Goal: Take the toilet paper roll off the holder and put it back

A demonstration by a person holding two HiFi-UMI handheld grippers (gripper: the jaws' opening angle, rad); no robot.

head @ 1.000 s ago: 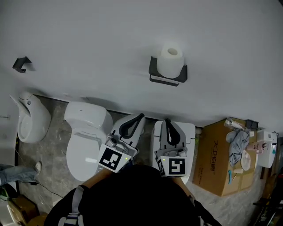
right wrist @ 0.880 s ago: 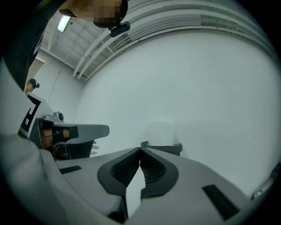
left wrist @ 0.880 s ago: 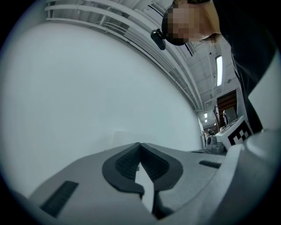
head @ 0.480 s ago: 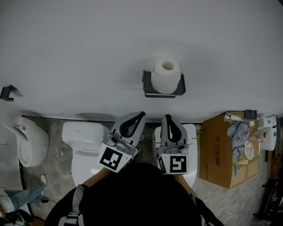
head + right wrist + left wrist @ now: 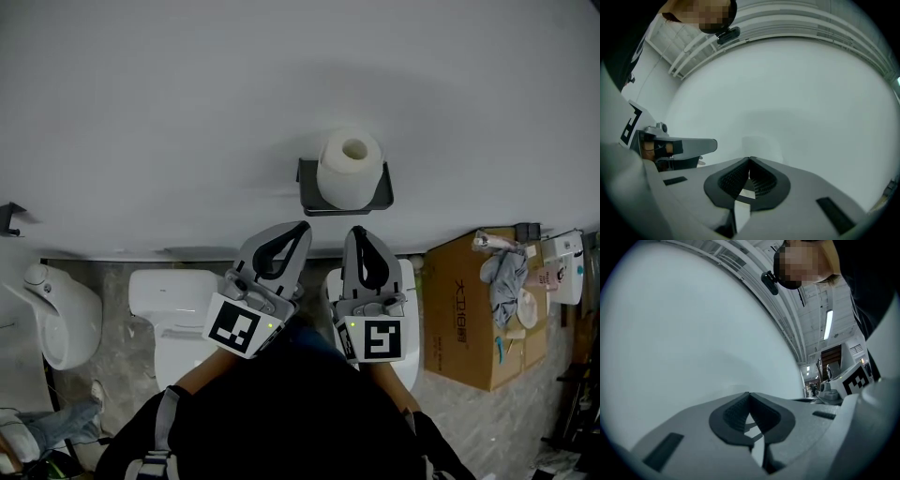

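Left claw [image 5: 296,232], right claw [image 5: 357,234]: both pressed together (empty).
Toilet paper roll [image 5: 350,169] stands in the holder [image 5: 309,192]; my 2 claws hang below it.

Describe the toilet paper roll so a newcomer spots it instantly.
Start at the big pale wall filling the head view's upper half. Near its middle hangs a dark holder; the white roll stands upright in it, the only white cylinder on the wall.

white toilet paper roll [image 5: 350,169], upright in black holder [image 5: 309,190]
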